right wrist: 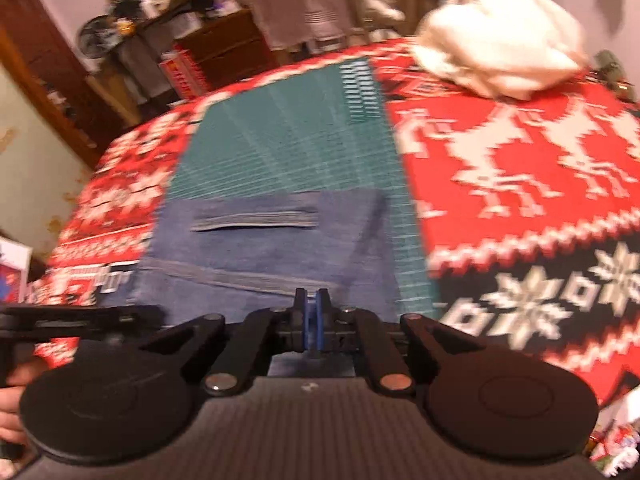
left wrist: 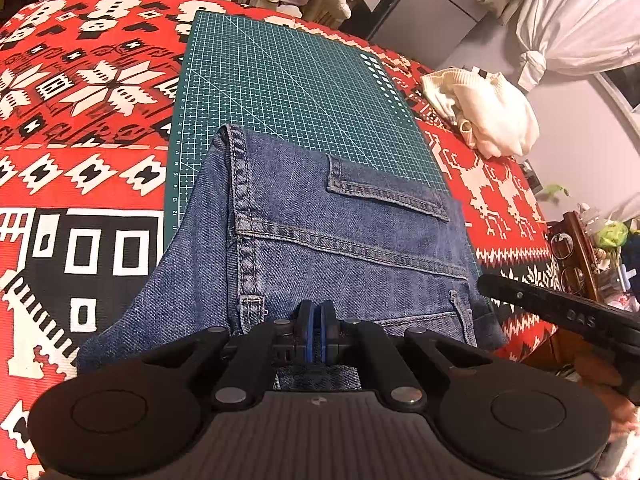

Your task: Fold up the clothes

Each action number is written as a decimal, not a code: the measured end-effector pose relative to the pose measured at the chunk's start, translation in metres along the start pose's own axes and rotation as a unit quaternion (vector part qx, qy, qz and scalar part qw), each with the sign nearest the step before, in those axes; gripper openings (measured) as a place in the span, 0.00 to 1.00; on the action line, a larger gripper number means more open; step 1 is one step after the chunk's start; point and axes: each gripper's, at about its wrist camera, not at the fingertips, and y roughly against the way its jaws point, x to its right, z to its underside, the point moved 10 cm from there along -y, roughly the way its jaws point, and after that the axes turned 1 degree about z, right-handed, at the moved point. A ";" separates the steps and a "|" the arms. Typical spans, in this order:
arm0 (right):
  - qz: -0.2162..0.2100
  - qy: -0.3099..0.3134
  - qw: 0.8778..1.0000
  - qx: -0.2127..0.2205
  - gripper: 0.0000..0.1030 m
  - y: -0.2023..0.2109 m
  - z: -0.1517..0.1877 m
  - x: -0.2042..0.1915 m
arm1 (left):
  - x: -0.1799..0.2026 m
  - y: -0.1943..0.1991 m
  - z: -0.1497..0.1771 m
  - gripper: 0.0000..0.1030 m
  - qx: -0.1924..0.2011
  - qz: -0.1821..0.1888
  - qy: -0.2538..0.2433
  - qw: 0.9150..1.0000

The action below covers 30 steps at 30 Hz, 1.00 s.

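Mid-fold: left claw [left wrist: 316,320] & right claw [right wrist: 311,312] both clamped on jeans [left wrist: 320,240] waistband, frame bottom centre. Next, probably carry it fwd over green mat [left wrist: 288,80].

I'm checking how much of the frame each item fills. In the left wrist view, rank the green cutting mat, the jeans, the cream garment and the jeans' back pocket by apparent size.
1. Jeans and green cutting mat: look similar; the jeans lie nearer the camera and cover part of the mat, so unranked.
2. Cream garment.
3. Back pocket: only slightly smaller, and a close call.
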 end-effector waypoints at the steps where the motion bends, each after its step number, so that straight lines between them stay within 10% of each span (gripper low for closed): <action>1: -0.005 0.010 1.000 -0.003 0.04 -0.003 0.001 -0.008 | 0.000 0.000 0.000 0.02 0.000 -0.001 -0.001 1.000; 30: -0.001 0.004 0.999 -0.032 0.01 -0.012 0.006 -0.006 | -0.004 -0.001 -0.002 0.02 -0.006 0.012 0.012 1.000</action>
